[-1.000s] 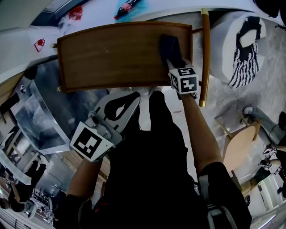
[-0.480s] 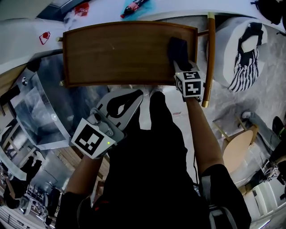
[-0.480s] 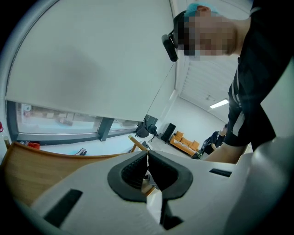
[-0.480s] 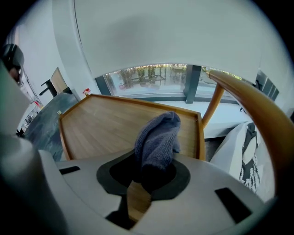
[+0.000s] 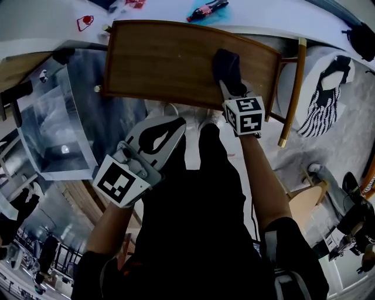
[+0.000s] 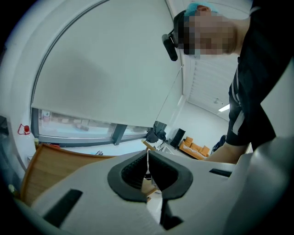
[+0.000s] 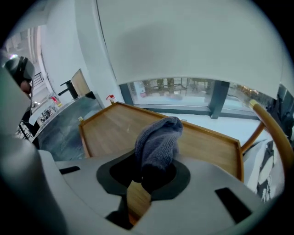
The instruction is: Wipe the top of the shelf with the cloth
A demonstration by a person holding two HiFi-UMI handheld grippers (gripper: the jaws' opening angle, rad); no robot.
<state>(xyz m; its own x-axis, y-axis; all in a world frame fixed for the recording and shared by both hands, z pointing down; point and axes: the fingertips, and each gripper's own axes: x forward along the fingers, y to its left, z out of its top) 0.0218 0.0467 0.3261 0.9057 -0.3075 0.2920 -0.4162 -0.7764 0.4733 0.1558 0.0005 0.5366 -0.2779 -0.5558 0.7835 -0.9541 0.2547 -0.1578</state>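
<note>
The wooden shelf top (image 5: 170, 61) lies in front of me in the head view, a rimmed brown board. My right gripper (image 5: 227, 79) is over its right part, shut on a dark grey knitted cloth (image 5: 227, 67) that rests on the wood. In the right gripper view the cloth (image 7: 158, 144) bulges out from between the jaws above the shelf top (image 7: 115, 128). My left gripper (image 5: 157, 136) hangs below the shelf's near edge, off the board, jaws closed with nothing between them. The left gripper (image 6: 148, 173) points up past the shelf's edge (image 6: 46, 165).
A clear plastic box (image 5: 53, 123) stands left of the shelf. A wooden rail (image 5: 293, 88) runs down the shelf's right side, with a white seat and patterned cloth (image 5: 328, 99) beyond it. A bottle (image 5: 205, 10) lies on the white ledge behind.
The right gripper has slid the cloth across the shelf's right part, and my head view has shifted so the shelf sits further right. The left gripper stays low and shut.
</note>
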